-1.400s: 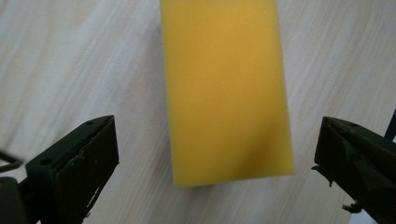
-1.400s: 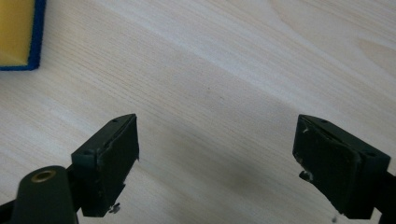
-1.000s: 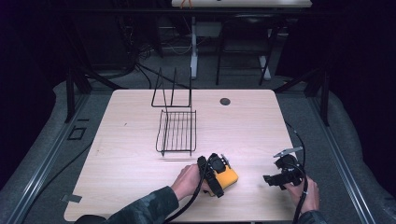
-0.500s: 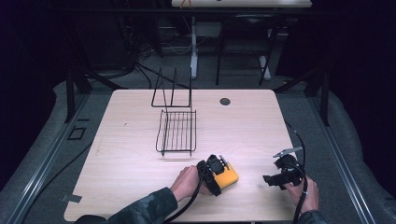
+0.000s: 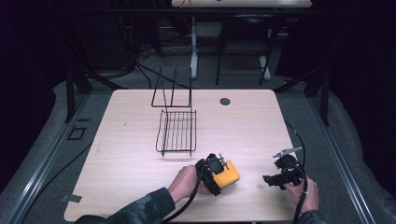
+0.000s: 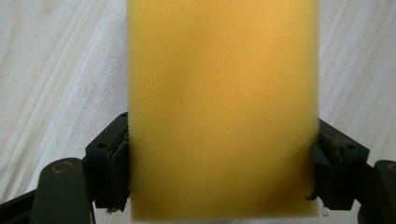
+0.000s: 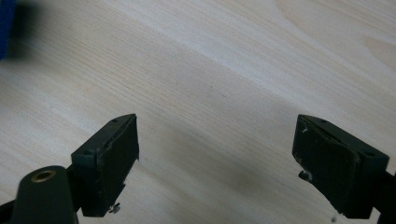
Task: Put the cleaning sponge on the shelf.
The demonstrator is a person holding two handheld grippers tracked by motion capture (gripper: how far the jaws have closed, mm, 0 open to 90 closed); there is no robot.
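Now, my left tongs [image 5: 223, 173] sit at about 6 o'clock on the surface [image 5: 130, 116], near its front edge, clamped on the sponge [image 5: 227, 175]. In the left gripper view the sponge [image 6: 223, 107] is a yellow block running up between the two jaws, each jaw pressed flat against one of its sides, pale wood grain showing to either flank. My left hand [image 5: 187, 183] wraps the handle behind the tongs, sleeve coming in from the bottom edge.

My right tongs [image 5: 270, 181] rest at roughly 5 o'clock, well apart from the sponge, pointing toward it. In the right gripper view the right tongs [image 7: 217, 156] stand wide apart with bare wood between the jaws. A blurred blue patch [image 7: 4, 28] sits in that view's top left corner; cannot tell what it is. My right hand [image 5: 306, 191] holds that handle, cable looping off behind.

Wire rack [image 5: 176, 130] stands near centre, toward 11 o'clock from the sponge, well apart from it. A small dark disc [image 5: 225, 101] lies toward 12 o'clock, near the far edge.
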